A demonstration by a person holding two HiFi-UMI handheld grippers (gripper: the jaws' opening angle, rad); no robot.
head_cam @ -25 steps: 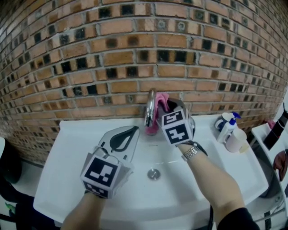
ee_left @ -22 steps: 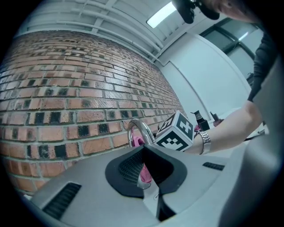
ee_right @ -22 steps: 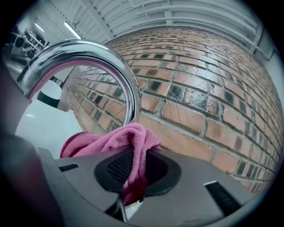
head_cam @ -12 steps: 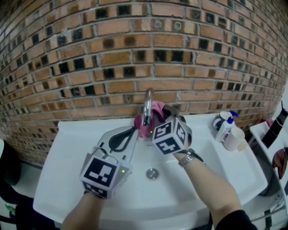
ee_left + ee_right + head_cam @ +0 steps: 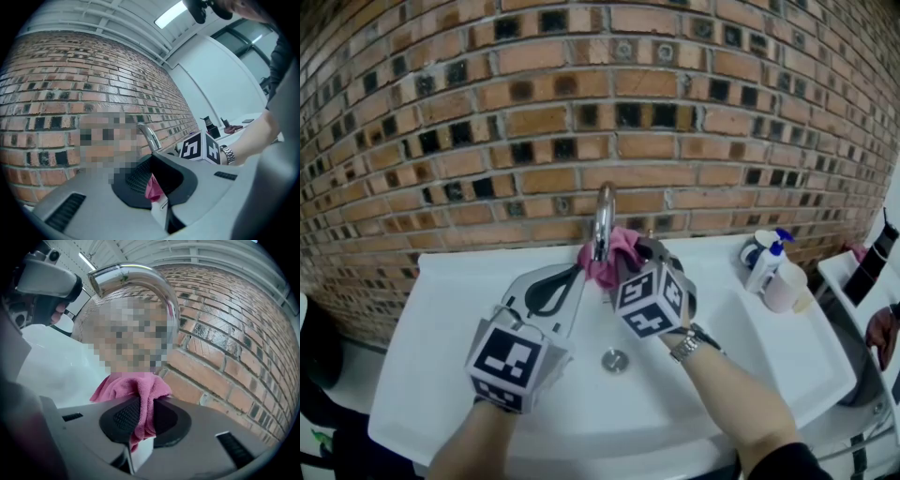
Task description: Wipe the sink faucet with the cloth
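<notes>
pink cloth (image 5: 607,257) sits bunched at the foot of the chrome faucet (image 5: 603,217), on the back ledge of the white sink (image 5: 431,375), just in front of the brick wall (image 5: 581,112). folds of it show on both sides of the faucet stem. right gripper (image 5: 625,255) is clamped on the cloth. in the right gripper view the two dark ribbed pads (image 5: 127,416) squeeze a fold of cloth (image 5: 138,390) between them, the rest of it puffs out past the tips, and the faucet spout (image 5: 140,277) arches overhead. the marker cube (image 5: 649,300) faces up toward the head camera, and there is a metal wristwatch (image 5: 687,347) on that arm.

left gripper (image 5: 577,272) hangs over the left part of the basin, pointing toward the faucet base, jaws closed together and holding nothing. its tips are just beside the cloth's left edge (contact: can't tell). in the left gripper view a sliver of pink (image 5: 152,186) shows through the gap behind the tips, with the faucet (image 5: 149,136) beyond it.

drain (image 5: 615,360) is in the basin middle, below both grippers. a blue-topped pump bottle (image 5: 766,265) and a white cup (image 5: 785,289) stand on the sink's right corner, well apart from the faucet.
</notes>
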